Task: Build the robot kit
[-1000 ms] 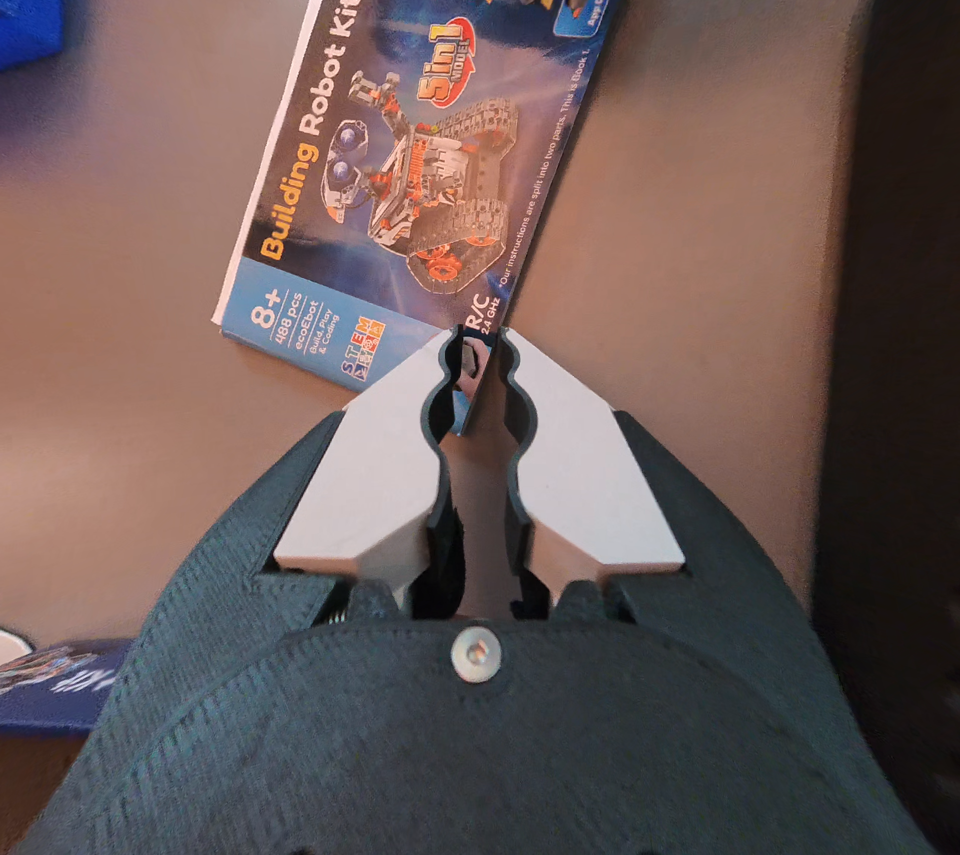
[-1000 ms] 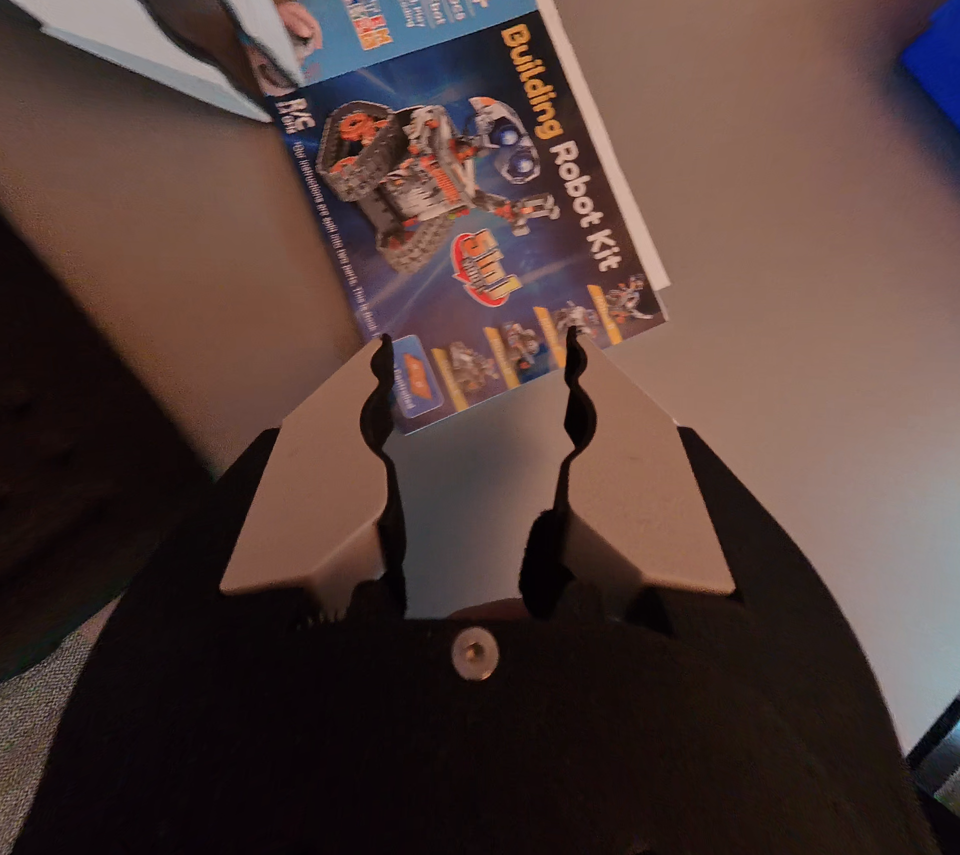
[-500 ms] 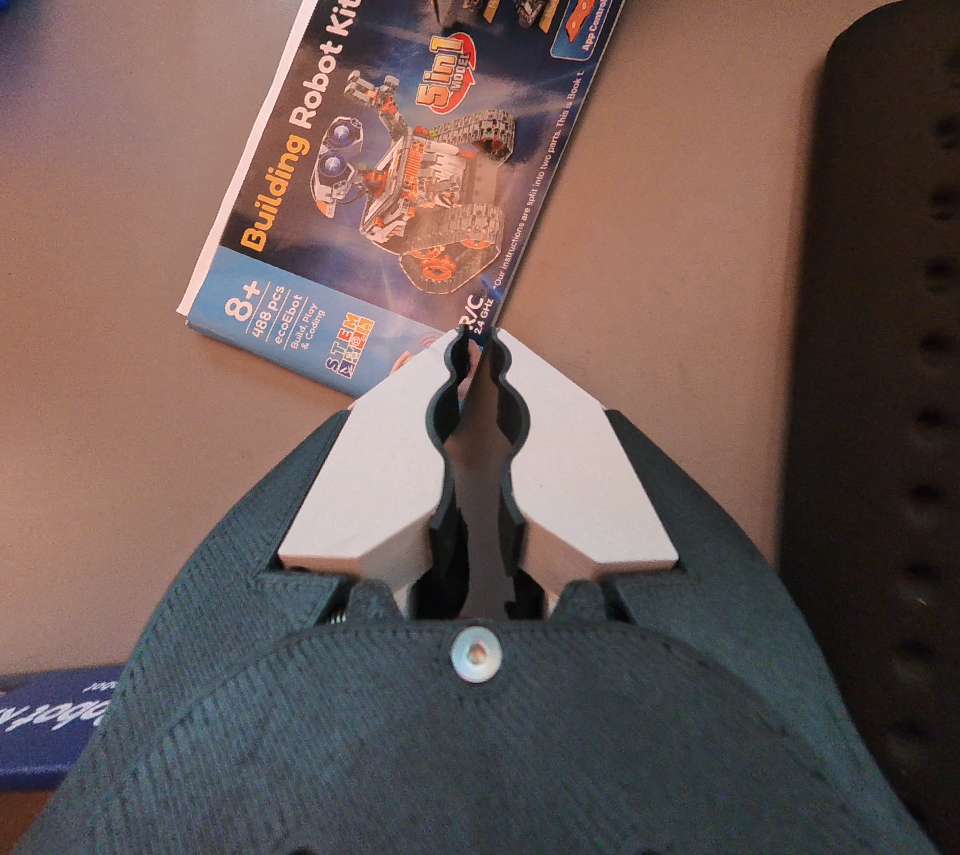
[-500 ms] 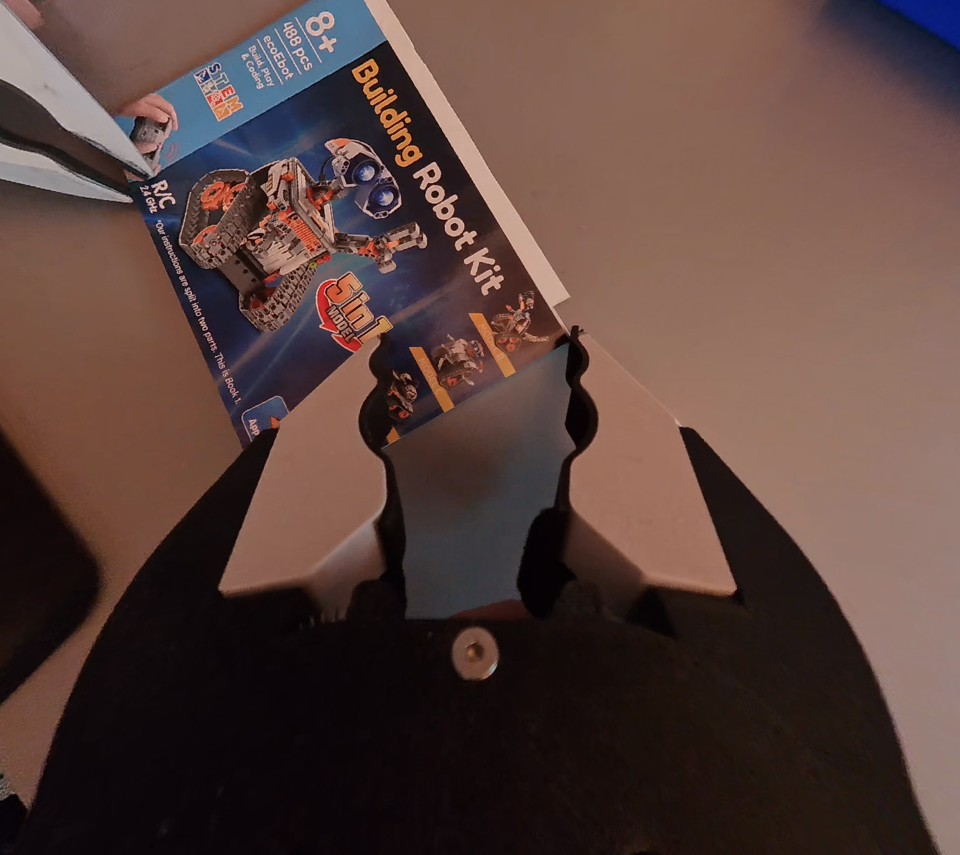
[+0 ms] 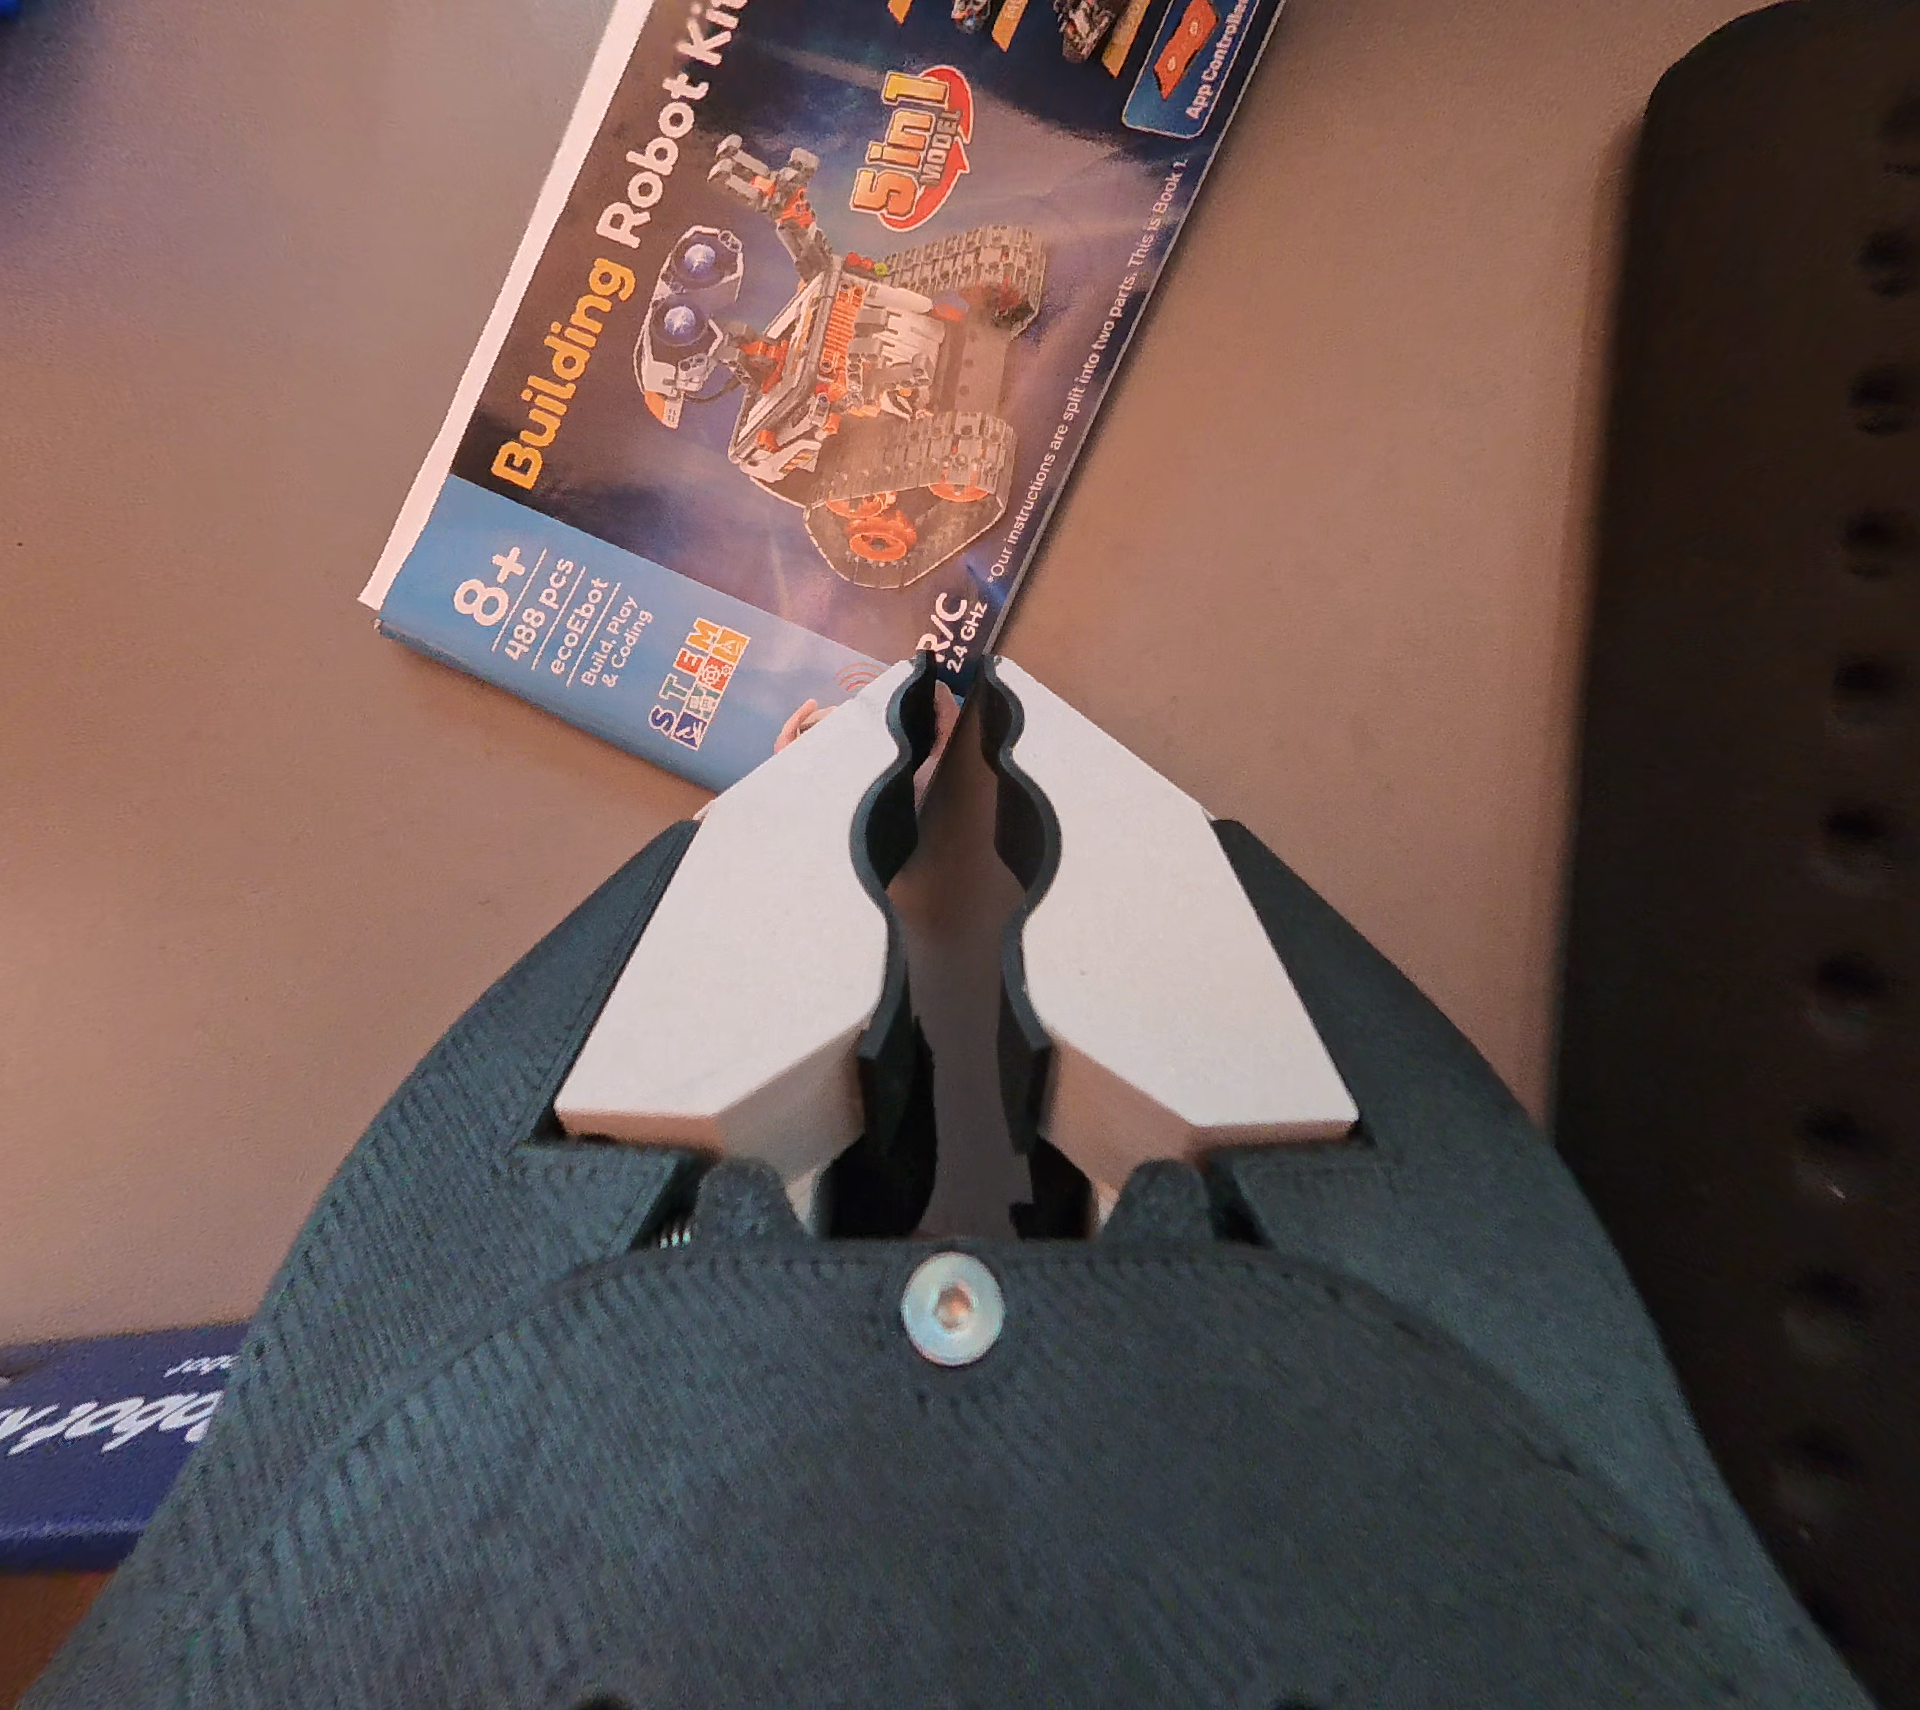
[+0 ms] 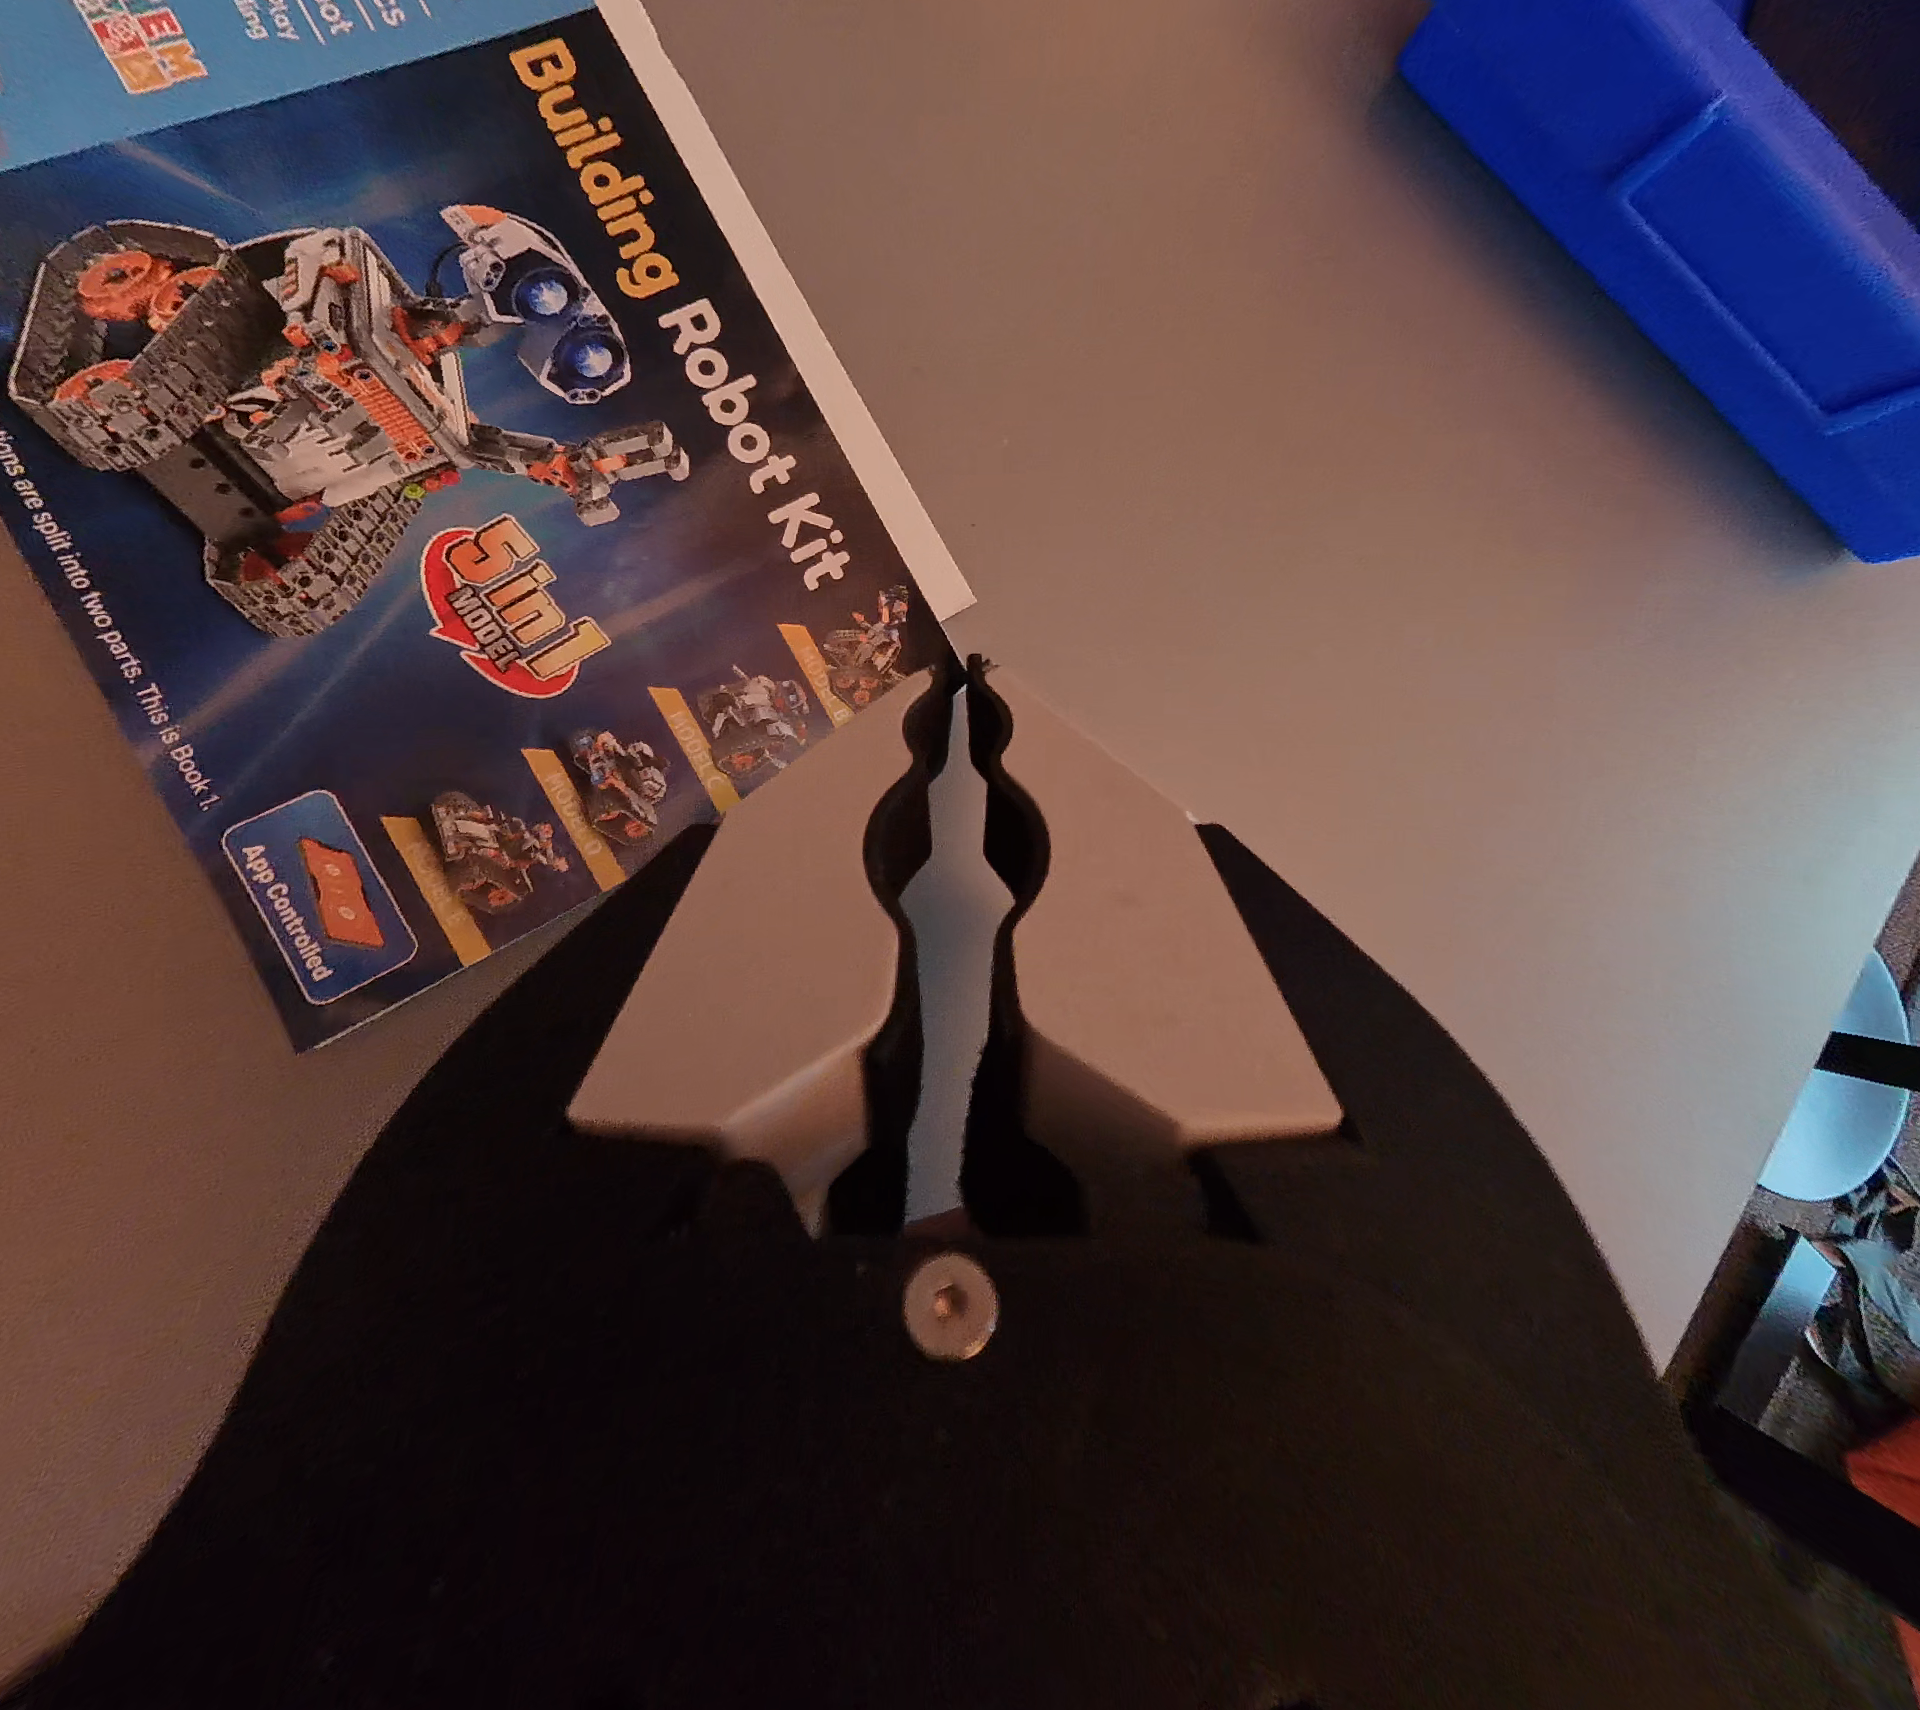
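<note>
Grey-brown tabletop (image 5: 260,310) lay under my booklet (image 5: 831,289); my left gripper (image 5: 954,673) pinched its near corner, my right gripper (image 6: 961,673) nearly closed on its corner, blue bin (image 6: 1662,185) nearby.

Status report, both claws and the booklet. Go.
Left claw shut on booklet, near corner. Right claw shut on the opposite corner. Booklet closed, cover up, on table. Blue bin off to the side, nothing blocking.
</note>
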Available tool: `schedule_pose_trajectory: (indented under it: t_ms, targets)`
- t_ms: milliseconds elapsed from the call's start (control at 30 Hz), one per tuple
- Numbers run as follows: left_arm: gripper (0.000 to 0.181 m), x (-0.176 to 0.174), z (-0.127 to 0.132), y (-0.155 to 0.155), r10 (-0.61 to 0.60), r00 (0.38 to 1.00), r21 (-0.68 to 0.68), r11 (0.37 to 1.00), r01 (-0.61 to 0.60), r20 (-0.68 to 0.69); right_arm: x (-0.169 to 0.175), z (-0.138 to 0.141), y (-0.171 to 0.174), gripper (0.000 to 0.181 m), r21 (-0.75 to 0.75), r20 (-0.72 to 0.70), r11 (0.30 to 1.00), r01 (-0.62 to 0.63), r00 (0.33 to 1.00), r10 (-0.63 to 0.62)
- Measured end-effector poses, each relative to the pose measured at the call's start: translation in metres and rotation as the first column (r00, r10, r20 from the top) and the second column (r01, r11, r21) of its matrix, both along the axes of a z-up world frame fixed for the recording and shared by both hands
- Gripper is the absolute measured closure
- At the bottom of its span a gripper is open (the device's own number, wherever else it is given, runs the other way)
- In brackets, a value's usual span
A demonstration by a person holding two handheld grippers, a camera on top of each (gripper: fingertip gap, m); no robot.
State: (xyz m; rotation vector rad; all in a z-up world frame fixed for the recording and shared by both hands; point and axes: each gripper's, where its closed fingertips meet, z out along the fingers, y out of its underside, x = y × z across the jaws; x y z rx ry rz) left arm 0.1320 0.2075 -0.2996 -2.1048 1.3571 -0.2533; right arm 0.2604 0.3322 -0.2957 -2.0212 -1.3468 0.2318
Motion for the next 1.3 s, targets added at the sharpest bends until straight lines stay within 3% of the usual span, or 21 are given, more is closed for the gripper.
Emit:
schedule_pose_trajectory:
  t_ms: [167, 333, 600, 800, 933, 1133, 1233, 1300]
  targets:
    - [0.171, 0.003, 0.007, 0.0, 0.0, 1.0, 0.019, 1.0, 0.0, 0.022, 0.001, 0.012, -0.008, 0.181, 0.013, -0.009, 1.0, -0.008, 1.0, 0.008]
    - [0.15, 0.004, 0.02, 0.003, -0.005, 0.999, 0.076, 0.997, 0.002, 0.033, -0.003, 0.035, -0.018, 0.181, -0.004, -0.073, 1.0, -0.014, 0.997, 0.014]
    - [0.127, 0.025, 0.032, 0.008, -0.038, 0.997, 0.181, 0.983, 0.025, 0.071, -0.032, 0.078, -0.041, 0.181, -0.123, -0.286, 0.99, -0.072, 0.957, 0.034]
    - [0.128, 0.05, 0.076, 0.015, 0.01, 0.917, 0.046, 0.998, -0.031, 0.4, -0.064, 0.107, -0.064, 0.181, -0.168, -0.462, 0.975, -0.146, 0.885, 0.053]
    - [0.123, 0.06, 0.087, 0.024, 0.087, 0.847, -0.049, 0.996, -0.072, 0.524, -0.089, 0.117, -0.077, 0.181, -0.199, -0.555, 0.961, -0.193, 0.83, 0.052]
    - [0.118, 0.058, 0.094, 0.026, 0.153, 0.768, -0.132, 0.987, -0.09, 0.622, -0.116, 0.121, -0.087, 0.181, -0.231, -0.627, 0.941, -0.247, 0.778, 0.05]
    - [0.12, 0.058, 0.088, 0.028, 0.15, 0.788, -0.128, 0.988, -0.091, 0.597, -0.124, 0.116, -0.085, 0.181, -0.259, -0.645, 0.931, -0.257, 0.763, 0.031]
    - [0.119, 0.061, 0.074, 0.022, 0.129, 0.832, -0.15, 0.987, -0.056, 0.539, -0.12, 0.109, -0.078, 0.181, -0.238, -0.614, 0.945, -0.226, 0.789, 0.033]
